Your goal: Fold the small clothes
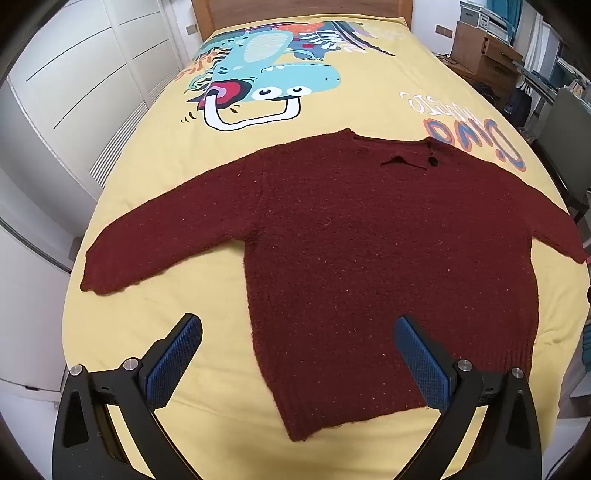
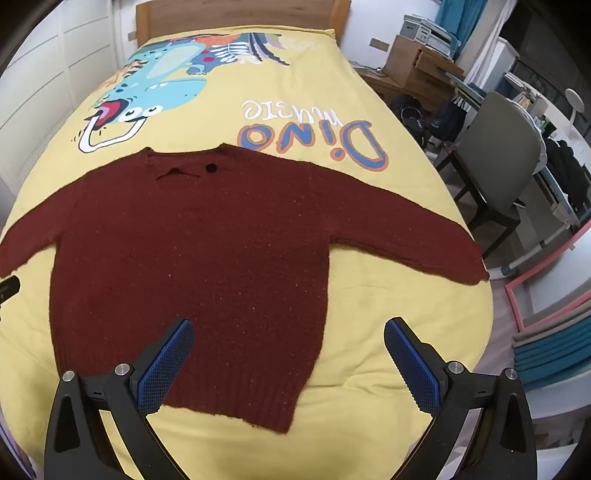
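A small dark red knitted sweater (image 1: 369, 240) (image 2: 192, 251) lies flat on the yellow bed cover, sleeves spread to both sides, neck toward the headboard. My left gripper (image 1: 297, 339) hovers open above the hem's left corner, one blue pad over the cover and the other over the knit. My right gripper (image 2: 288, 343) hangs open above the hem's right corner, its left pad over the knit and its right pad over the cover. Nothing is between either pair of fingers. A black tip of the left gripper (image 2: 9, 286) shows at the left edge of the right wrist view.
The yellow bed cover (image 1: 207, 280) (image 2: 388, 332) carries a dinosaur print and lettering. A wooden headboard (image 2: 236, 14) stands at the far end. White wardrobe doors (image 1: 74, 92) run along the left. A chair (image 2: 495, 155), a desk and blue foam mats (image 2: 554, 354) stand to the right.
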{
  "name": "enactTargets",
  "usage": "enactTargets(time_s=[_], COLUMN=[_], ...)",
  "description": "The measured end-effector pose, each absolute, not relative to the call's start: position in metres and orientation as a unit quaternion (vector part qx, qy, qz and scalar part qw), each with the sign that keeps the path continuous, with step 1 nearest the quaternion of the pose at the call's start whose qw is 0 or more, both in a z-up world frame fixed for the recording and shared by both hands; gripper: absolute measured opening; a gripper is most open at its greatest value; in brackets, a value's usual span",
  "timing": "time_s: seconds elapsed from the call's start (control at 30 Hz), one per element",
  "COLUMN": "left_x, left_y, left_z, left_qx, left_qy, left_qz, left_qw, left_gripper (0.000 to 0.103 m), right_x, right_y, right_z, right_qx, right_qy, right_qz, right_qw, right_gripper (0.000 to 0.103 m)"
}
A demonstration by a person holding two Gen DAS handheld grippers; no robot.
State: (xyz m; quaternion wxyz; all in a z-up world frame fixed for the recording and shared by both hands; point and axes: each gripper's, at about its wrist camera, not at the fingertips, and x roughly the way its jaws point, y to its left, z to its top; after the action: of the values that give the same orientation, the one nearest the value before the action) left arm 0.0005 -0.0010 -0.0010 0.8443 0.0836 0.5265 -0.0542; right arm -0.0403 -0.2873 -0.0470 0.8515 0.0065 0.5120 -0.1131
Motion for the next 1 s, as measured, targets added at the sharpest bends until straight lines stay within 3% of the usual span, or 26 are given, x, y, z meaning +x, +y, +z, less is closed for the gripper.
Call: enactTargets(time_s=[1.0], left_x=[-0.0002], left_y=[-0.0054], left_z=[-0.0045], left_qx=[0.099], left_qy=[0.536], left_qz=[-0.058], left_qw=[0.836], left_gripper=[0.102], right_x=[-0.0427], right_y=[-0.2848], right_z=[-0.0485], right_qx=[0.004], right_qy=[0.517], right_qz=[-0.101], right_qw=[0.850], right_gripper=[0.102])
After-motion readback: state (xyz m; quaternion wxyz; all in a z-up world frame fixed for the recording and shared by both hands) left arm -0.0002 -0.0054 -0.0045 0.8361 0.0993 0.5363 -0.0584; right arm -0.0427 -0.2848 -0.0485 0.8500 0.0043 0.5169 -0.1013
